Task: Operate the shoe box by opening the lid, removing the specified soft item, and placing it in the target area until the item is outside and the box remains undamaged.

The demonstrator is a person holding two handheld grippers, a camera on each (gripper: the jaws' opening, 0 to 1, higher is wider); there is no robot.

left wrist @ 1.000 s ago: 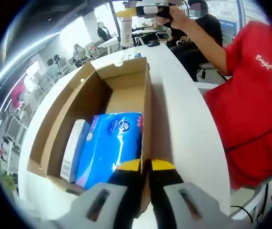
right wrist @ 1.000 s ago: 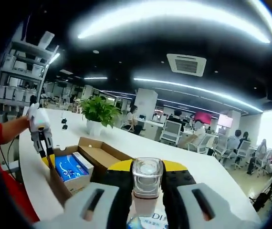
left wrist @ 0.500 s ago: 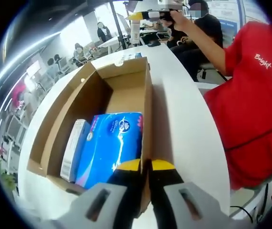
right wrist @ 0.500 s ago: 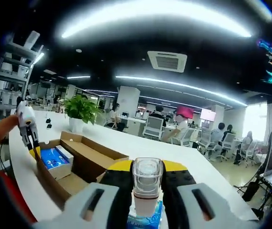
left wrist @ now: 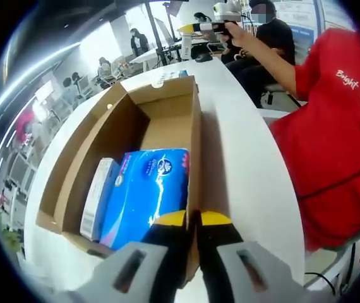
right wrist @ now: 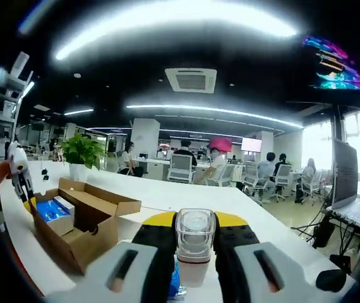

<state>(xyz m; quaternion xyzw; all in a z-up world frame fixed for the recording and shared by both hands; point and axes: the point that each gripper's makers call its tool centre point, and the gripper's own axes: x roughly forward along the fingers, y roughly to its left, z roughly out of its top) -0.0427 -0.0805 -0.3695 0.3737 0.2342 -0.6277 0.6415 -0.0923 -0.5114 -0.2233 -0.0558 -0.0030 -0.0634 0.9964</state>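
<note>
Brown cardboard fills the middle of the left gripper view: the shoe box (left wrist: pixel 136 158) stands open on the white table (left wrist: pixel 243 170), running from the lower centre up toward the upper middle of the frame. Inside it, in the lower half, lies a blue soft pack (left wrist: pixel 145 192) with white print, and just beside it on the left a narrow white carton (left wrist: pixel 98 196). The left tool (left wrist: pixel 192 221), rising from the bottom centre with yellow tips, is clamped narrow on the box's right wall, one jaw inside the box against the blue pack and the other outside over the table. At the right of that frame is a person's red shirt (left wrist: pixel 338 126), and an arm reaches to the top centre, where the right tool (left wrist: pixel 189 28) is held up with a pale bottle hanging from it.

In the right gripper view the right tool (right wrist: pixel 196 227) rises from the bottom centre, closed on a bottle with a clear cap (right wrist: pixel 196 235) that sits between its yellow tips; part of a blue label shows at the bottom edge. The shoe box (right wrist: pixel 79 221) appears at the lower left on the table (right wrist: pixel 243 208), with the blue pack (right wrist: pixel 47 209) still inside and the left tool (right wrist: pixel 22 183) gripping its edge at the far left. A potted plant (right wrist: pixel 82 154) stands behind the box.
</note>
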